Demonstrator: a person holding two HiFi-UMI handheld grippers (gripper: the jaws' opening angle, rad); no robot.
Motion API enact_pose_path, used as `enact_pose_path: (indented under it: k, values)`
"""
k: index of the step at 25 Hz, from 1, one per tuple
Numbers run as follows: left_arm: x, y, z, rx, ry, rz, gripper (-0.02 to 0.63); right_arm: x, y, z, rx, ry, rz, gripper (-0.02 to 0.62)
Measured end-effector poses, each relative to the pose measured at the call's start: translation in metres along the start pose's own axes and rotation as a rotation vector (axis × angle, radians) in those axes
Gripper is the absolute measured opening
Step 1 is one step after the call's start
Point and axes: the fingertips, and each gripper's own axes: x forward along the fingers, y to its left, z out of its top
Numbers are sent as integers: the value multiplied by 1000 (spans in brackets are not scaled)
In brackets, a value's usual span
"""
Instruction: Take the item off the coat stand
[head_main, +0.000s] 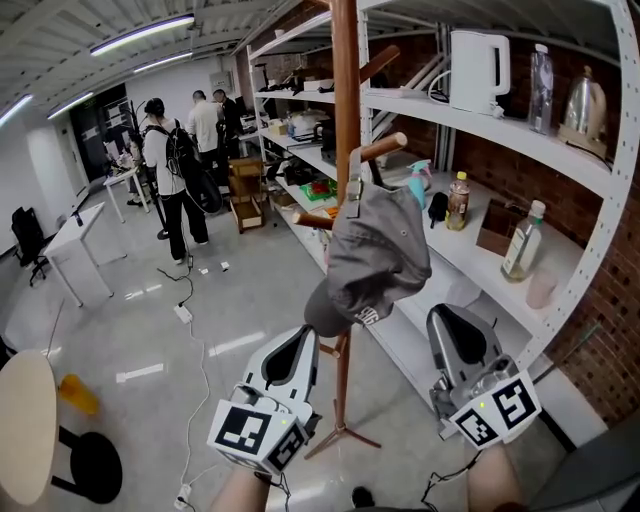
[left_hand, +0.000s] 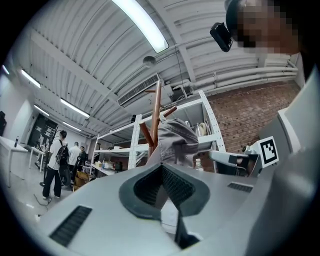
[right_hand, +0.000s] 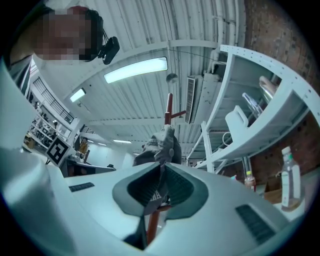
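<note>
A grey cap hangs by its back strap from a peg on the wooden coat stand, its brim pointing down and left. My left gripper is just below and left of the brim, shut and with nothing in it. My right gripper sits below and right of the cap, also shut and empty. In the left gripper view the cap shows above the closed tips. In the right gripper view the cap hangs just beyond the closed tips.
A white shelf unit stands right behind the stand, with a kettle and bottles on it. Several people stand at the far left by a white table. A round table and a black stool are near left.
</note>
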Motion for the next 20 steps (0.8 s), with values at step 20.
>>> enact_pose_path:
  k: [20]
  values:
    - [25,-6,25,149,-19,-10,6,48,2,27,-99,39,54,250]
